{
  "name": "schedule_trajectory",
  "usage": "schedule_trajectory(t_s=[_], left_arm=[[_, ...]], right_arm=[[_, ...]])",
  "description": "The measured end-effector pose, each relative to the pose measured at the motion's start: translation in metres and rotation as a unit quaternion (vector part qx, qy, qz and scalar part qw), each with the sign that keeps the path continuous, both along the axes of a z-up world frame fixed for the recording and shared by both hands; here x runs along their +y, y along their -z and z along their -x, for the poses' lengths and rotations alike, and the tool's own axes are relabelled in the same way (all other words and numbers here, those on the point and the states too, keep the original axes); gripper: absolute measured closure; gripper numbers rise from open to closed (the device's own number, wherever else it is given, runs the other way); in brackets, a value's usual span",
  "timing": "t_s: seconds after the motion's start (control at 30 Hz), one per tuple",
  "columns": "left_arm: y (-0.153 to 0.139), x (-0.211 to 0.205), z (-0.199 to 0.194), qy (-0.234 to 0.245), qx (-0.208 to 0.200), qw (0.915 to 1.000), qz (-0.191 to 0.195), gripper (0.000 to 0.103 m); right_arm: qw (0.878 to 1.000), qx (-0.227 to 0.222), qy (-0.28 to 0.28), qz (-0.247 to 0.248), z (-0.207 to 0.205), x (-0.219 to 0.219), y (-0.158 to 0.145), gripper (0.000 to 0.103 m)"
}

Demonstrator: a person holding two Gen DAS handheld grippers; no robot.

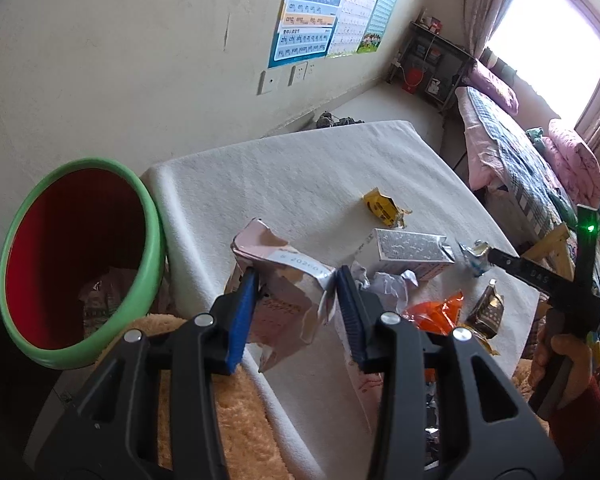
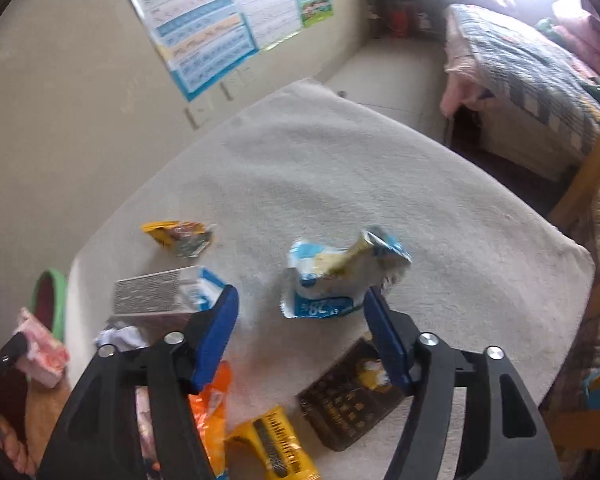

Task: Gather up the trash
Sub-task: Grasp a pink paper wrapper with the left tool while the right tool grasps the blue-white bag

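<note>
Left wrist view takes in the room first: a cream wall with posters (image 1: pixel 306 12), a bed (image 1: pixel 512 152) under a bright window, then the worktop (image 1: pixel 300 168) under a white cloth, strewn with trash. Beside its left edge stands the bin (image 1: pixel 80 264), green-rimmed and red inside, with some litter already at the bottom.

Left gripper (image 1: pixel 296 300) is pinching a torn pink carton (image 1: pixel 280 276) between its blue pads — held over the worktop's near-left edge, close to the bin. In my judgement this is the carry step: the next move calls for swinging the carton left over the rim and letting go only once it is clear of the edge.

Right gripper (image 2: pixel 300 332) stands spread, its jaws either side of a crumpled blue-and-white wrapper (image 2: pixel 340 276) but not pressing on it, as far as the blurred view shows. It would need to come down and close to take it.

Still lying about: a grey box (image 1: pixel 412 252), a brown packet (image 2: pixel 348 396), an orange wrapper (image 1: pixel 436 312), a yellow wrapper (image 1: pixel 384 208), and a paper ball (image 1: pixel 388 284).
</note>
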State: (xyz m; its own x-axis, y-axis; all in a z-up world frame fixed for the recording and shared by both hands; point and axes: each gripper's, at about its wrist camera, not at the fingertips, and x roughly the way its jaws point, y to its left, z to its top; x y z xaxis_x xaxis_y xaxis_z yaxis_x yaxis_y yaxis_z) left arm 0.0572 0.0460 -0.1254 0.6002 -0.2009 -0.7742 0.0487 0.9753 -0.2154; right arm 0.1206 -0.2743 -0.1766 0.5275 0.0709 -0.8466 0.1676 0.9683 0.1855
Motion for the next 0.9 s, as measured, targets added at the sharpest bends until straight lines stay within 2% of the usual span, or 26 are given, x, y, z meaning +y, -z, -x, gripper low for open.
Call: schedule_trajectory(t_s=[0.13,0.27,0.33,0.37,0.4,0.47,0.67,0.8,0.9], left_arm=[[0.002,0.001,0.0,-0.002,0.002,1.0,0.003,0.064],[0.002,-0.002,0.001,0.003,0.004,1.0,0.002,0.064],[-0.001,0.0,0.002,0.004,0.003,1.0,0.003,0.064],[-0.003,0.001,0.002,0.003,0.0,1.0,0.001,0.064],[-0.005,0.002,0.003,0.001,-0.003,1.0,-0.002,0.064],[-0.009,0.004,0.004,-0.002,-0.011,0.9999,-0.009,0.064],[-0.015,0.009,0.002,-0.007,-0.025,0.9992,-0.029,0.064],[-0.027,0.014,0.002,-0.015,-0.043,0.9986,-0.026,0.064],[-0.038,0.022,0.003,-0.02,-0.059,0.9976,-0.029,0.064]], right_arm=[[0.999,0.021,0.04,-0.014,-0.015,-0.011,0.014,0.032],[0.994,0.055,0.069,-0.063,-0.038,-0.021,0.036,0.032],[0.993,0.069,0.067,-0.064,-0.044,-0.02,0.044,0.048],[0.994,0.061,0.064,-0.056,-0.044,-0.018,0.042,0.048],[0.996,0.05,0.06,-0.049,-0.042,-0.015,0.037,0.056],[0.997,0.025,0.054,-0.051,-0.034,-0.013,0.026,0.059],[0.995,-0.07,0.011,-0.067,0.008,0.005,-0.042,0.059],[0.991,-0.108,-0.022,-0.07,0.036,0.028,-0.079,0.059],[0.989,-0.12,-0.059,-0.068,0.044,0.053,-0.096,0.059]])
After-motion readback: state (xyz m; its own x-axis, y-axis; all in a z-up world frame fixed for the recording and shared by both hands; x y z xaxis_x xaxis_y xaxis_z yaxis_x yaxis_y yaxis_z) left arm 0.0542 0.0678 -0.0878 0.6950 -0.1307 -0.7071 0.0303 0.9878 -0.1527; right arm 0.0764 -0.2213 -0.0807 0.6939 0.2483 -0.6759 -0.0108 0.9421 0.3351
